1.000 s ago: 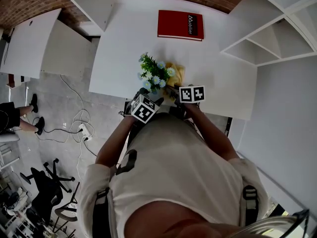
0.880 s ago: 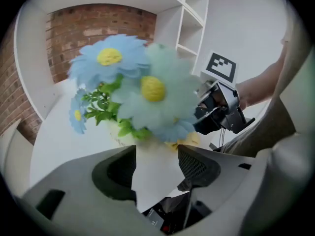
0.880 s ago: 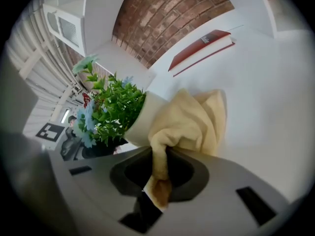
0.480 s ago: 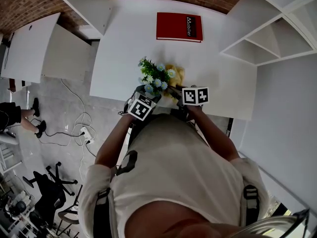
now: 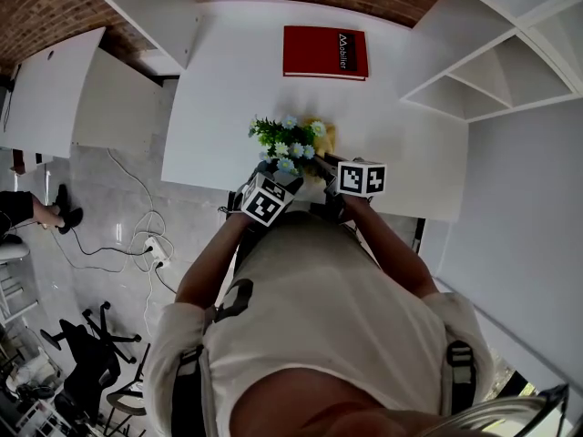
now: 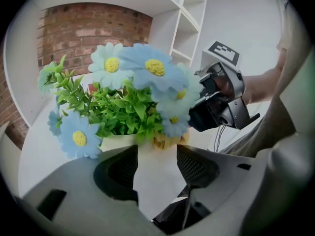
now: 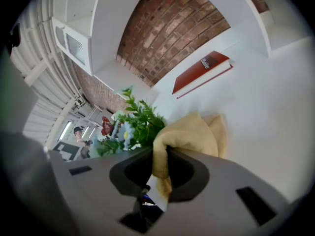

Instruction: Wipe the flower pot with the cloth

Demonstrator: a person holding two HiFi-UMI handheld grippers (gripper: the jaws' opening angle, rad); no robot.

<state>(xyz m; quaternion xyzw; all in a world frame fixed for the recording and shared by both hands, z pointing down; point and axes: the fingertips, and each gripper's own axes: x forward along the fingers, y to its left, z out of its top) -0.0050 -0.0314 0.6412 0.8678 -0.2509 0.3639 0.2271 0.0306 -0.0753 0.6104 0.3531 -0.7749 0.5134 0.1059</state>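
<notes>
The flower pot (image 6: 150,168) is white, with green leaves and pale blue flowers (image 5: 288,140) in it, and stands near the front edge of the white table (image 5: 228,80). My left gripper (image 6: 157,154) is shut on the pot, a pad pressed against each side. In the head view that left gripper (image 5: 276,180) reaches in under the flowers, which hide the pot. A yellow cloth (image 7: 189,132) is bunched up and pinched in my shut right gripper (image 7: 160,154). It hangs just right of the flowers, where the cloth (image 5: 324,135) touches the leaves.
A red book (image 5: 325,51) lies flat at the back of the table by the brick wall. White shelving (image 5: 474,71) stands to the right. The person's body fills the lower half of the head view. Cables lie on the floor (image 5: 118,235) at the left.
The right gripper has risen a little with the cloth. The left gripper and the flowers have shifted slightly to the right.
</notes>
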